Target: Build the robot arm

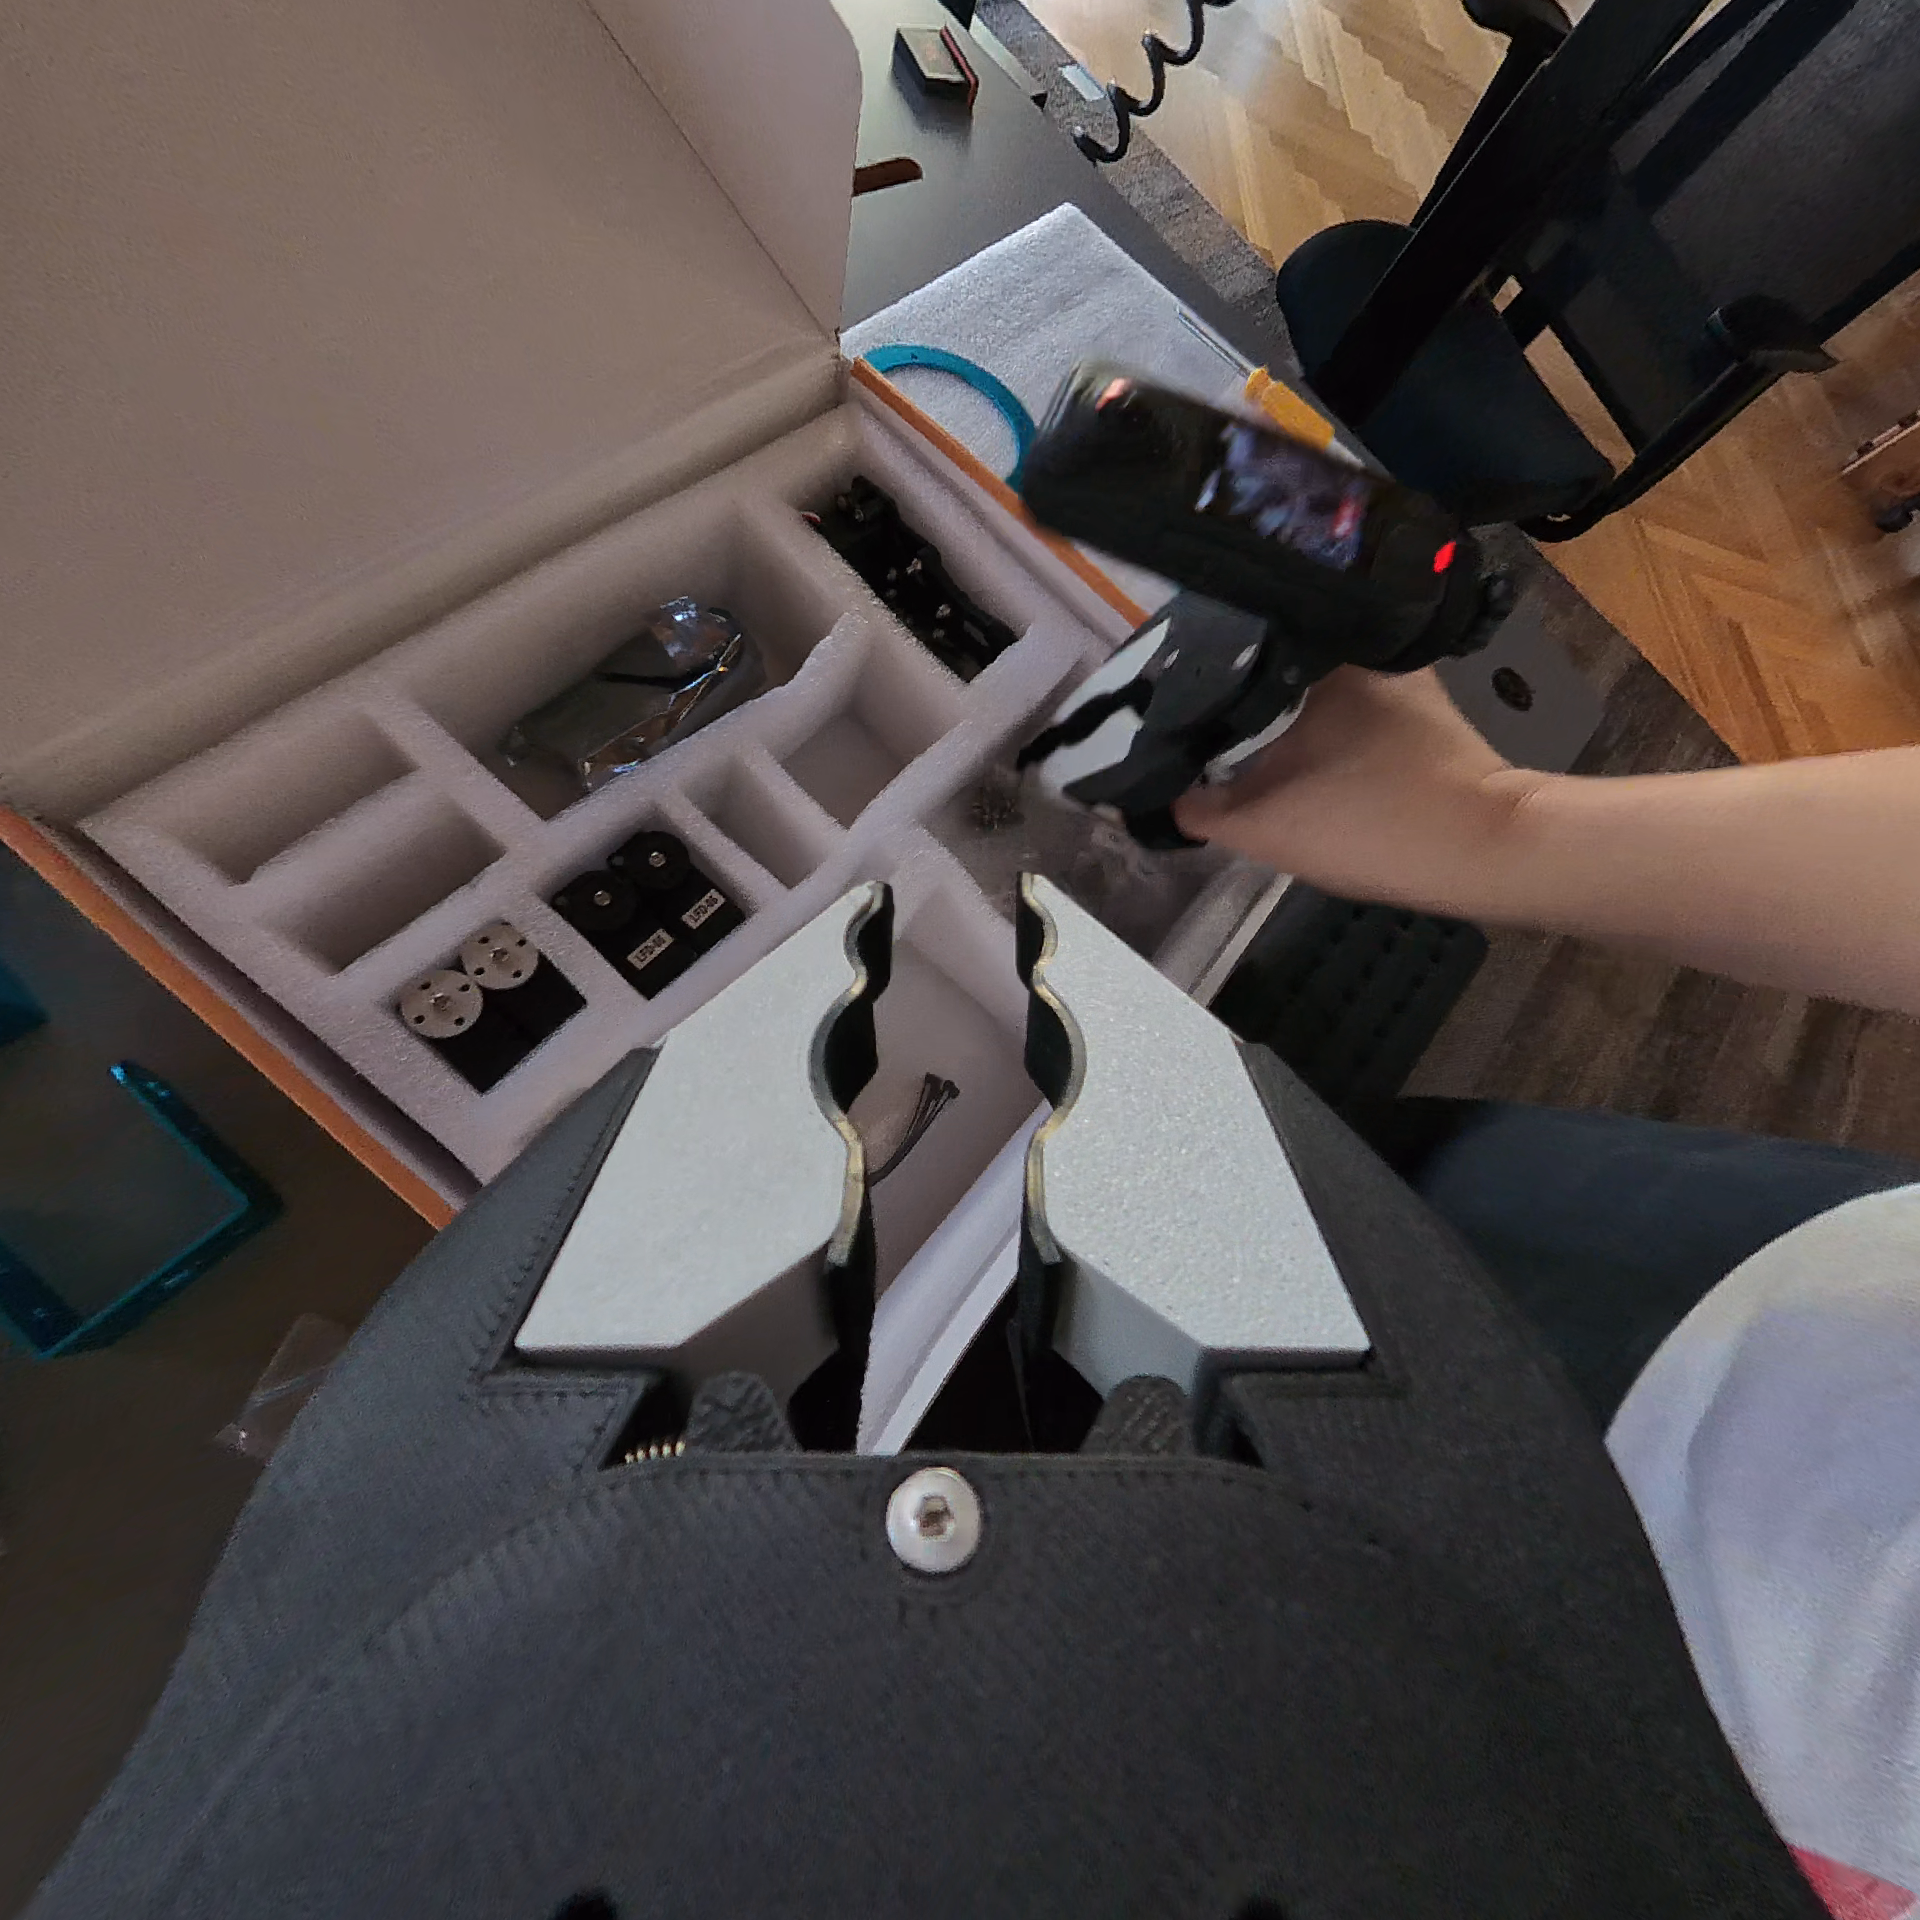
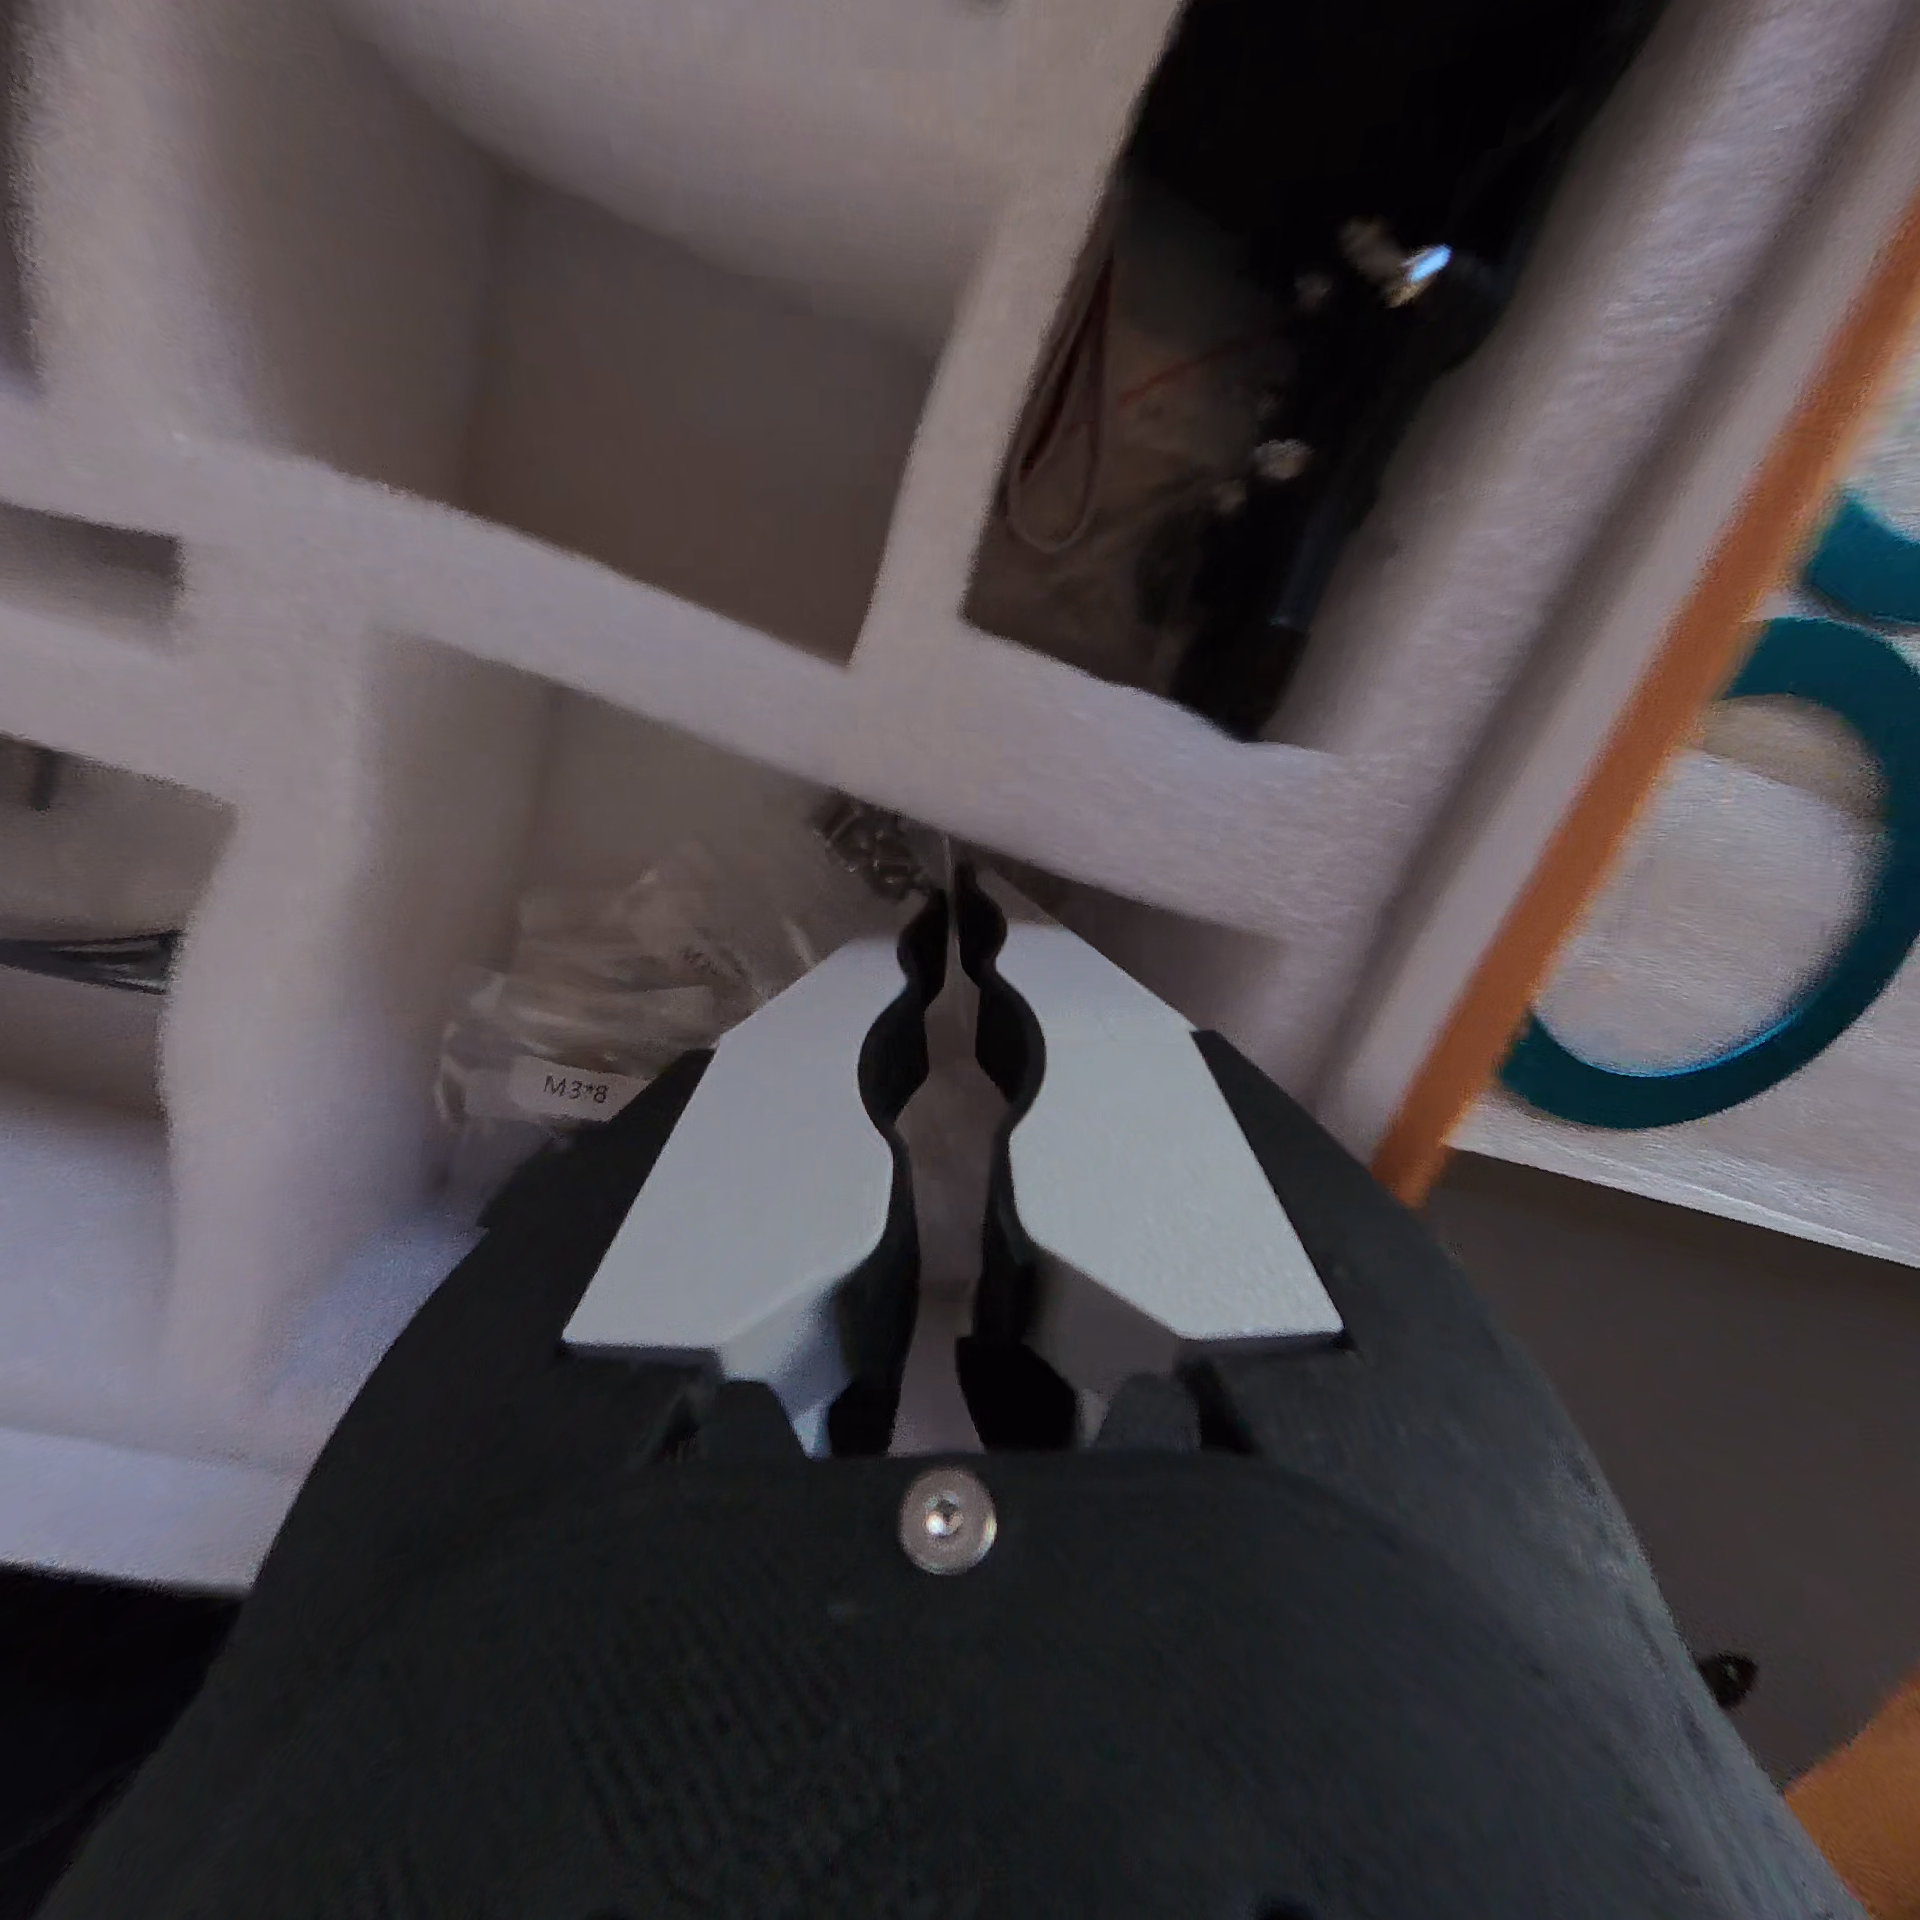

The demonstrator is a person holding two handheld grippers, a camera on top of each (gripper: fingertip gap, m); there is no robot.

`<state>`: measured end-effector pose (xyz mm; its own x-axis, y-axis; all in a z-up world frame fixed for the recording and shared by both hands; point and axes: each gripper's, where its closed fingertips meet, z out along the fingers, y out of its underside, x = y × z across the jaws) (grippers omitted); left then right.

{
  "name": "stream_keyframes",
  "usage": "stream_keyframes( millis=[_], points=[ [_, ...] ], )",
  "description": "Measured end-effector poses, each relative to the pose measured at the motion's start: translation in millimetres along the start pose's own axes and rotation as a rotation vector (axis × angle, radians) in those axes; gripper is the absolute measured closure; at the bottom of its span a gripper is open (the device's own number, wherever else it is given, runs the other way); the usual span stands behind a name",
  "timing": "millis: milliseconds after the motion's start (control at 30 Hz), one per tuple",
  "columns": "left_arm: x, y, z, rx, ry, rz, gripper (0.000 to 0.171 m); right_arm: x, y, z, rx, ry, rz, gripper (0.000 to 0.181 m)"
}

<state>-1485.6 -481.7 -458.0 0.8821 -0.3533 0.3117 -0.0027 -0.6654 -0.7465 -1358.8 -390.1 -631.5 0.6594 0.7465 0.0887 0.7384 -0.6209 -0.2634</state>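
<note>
Clear bag of screws (image 2: 623, 997), in the foam tray's (image 2: 1039, 748) near compartment: your right gripper (image 2: 951, 935) pinches its edge, fingers nearly closed; thin film may slip. Left gripper (image 1: 951, 935) hovers empty, fingers apart.

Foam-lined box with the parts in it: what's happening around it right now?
A person holds a gripper in each hand over an open cardboard box with white foam compartments. The right gripper has its fingers nearly shut on a small clear bag of screws in one compartment. The left gripper hovers open above the box's near edge, holding nothing. Black servo motors sit in other slots.
</note>
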Motion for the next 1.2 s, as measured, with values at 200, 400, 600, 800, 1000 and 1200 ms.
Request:
stream_keyframes(
  millis=[200, 400, 600, 800, 1000, 1200],
  points=[
    [26.3, 22.7, 36.1, -0.145, 0.121, 0.057, 0.151, 13.1, -17.7, -80.3, 0.185, -0.325, 0.218, 0.18],
    [48.5, 24.0, 108.2, -0.214, 0.16, 0.177, 0.151, 16.0, -24.0, -185.8, 0.179, -1.005, 0.515, 0.181],
    [55.9, 22.8, 157.8, -0.283, 0.252, 0.404, 0.148, 49.7, -17.9, -246.7, 0.124, -1.279, 0.499, 0.181],
    [143.3, -82.4, 117.2, 0.042, 0.686, 0.142, 0.131, 68.4, -13.2, -273.5, 0.063, -1.488, 0.524, 0.181],
    [179.6, -124.2, 92.0, 0.014, 0.957, 0.049, 0.126, 59.8, -3.2, -279.7, -0.007, -1.561, 0.431, 0.181],
    [190.8, -123.6, 96.8, -0.112, 1.086, -0.128, 0.17, 74.8, -30.2, -273.0, 0.159, -1.573, 0.499, 0.154]
  ],
)
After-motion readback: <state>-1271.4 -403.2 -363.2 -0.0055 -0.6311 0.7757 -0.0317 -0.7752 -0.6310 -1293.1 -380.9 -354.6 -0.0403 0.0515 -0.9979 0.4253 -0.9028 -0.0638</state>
